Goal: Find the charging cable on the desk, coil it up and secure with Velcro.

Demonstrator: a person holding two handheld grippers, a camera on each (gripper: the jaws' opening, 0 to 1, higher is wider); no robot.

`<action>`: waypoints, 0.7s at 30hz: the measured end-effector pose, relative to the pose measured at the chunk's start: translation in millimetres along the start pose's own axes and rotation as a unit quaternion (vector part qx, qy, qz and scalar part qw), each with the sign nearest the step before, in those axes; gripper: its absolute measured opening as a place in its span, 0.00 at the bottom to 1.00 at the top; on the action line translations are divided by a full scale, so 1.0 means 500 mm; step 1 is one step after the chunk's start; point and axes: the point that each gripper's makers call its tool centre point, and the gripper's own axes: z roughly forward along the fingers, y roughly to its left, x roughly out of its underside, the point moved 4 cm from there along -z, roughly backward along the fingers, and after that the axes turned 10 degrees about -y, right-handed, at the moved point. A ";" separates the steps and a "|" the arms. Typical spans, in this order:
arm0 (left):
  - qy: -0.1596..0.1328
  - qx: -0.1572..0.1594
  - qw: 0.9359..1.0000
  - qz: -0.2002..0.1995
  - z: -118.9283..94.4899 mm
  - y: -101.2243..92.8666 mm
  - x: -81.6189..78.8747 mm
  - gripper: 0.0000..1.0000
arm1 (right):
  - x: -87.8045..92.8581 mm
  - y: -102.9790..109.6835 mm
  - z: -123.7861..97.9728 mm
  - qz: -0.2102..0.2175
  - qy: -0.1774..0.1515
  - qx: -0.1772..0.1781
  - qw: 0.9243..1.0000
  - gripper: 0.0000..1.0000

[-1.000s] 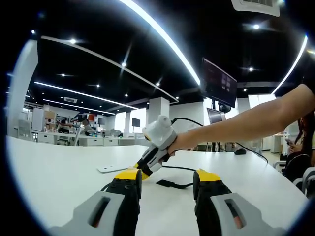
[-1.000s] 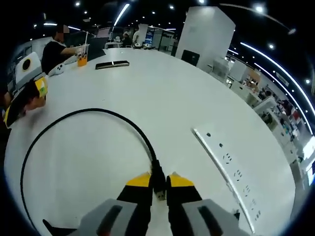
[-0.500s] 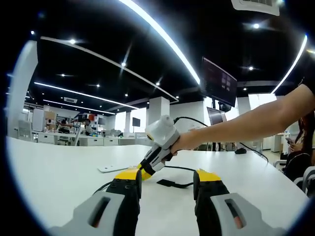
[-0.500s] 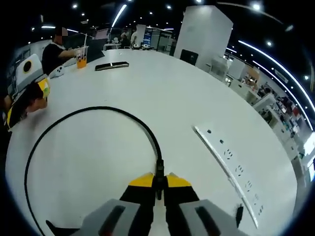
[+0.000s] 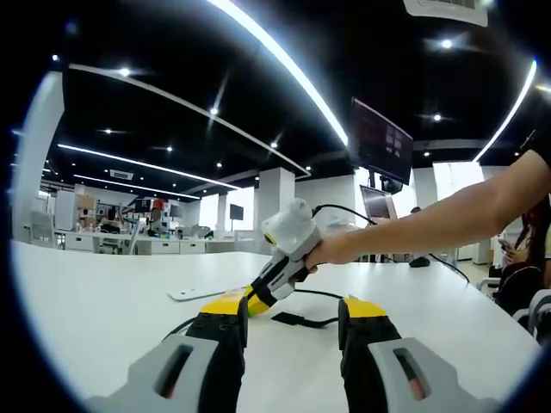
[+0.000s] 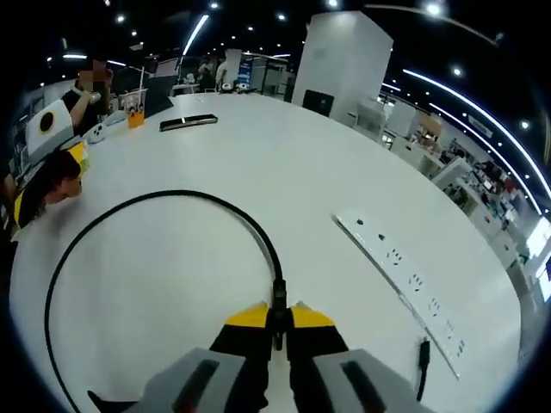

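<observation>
One end of the charging cable (image 6: 172, 200) is pinched in the right hand-held gripper (image 6: 275, 320), jaws pressed together on the plug end just behind the connector. From that grip the cable runs straight ahead, then arcs leftward in a wide open loop over the white surface (image 6: 284, 163) and comes back toward the lower left, where its dark strap end lies beside the gripper body. Judgement: holding the plug end gives a fixed point to wind the loose length against; coiling has barely begun, the loop wide and single

Left hand-held gripper (image 5: 288, 314): jaws spread, nothing between them, hovering low over the surface. Ahead of its tips lies the black Velcro strap (image 5: 301, 321) flat on the surface, with cable trailing from it. Judgement: it waits open to gather the slack or pick up the strap once turns are made

In the left gripper view the right hand-held gripper comes in from the right, tilted tip-down, a person's bare forearm (image 5: 448, 219) behind it; its yellow tips sit just beyond the left jaw. In the right gripper view the left hand-held gripper (image 6: 47, 163) sits far left, at the loop's outer side

Other things: white power strip (image 6: 400, 280) to the right of the right gripper, well apart from the cable; a dark flat device (image 6: 188, 122) far ahead; an orange cup (image 6: 136, 108) near a seated person (image 6: 90, 86)
</observation>
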 end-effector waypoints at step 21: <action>0.006 0.003 1.000 0.003 -0.003 -0.005 0.004 0.42 | 0.001 0.024 -0.070 0.010 -0.023 0.025 0.999 0.08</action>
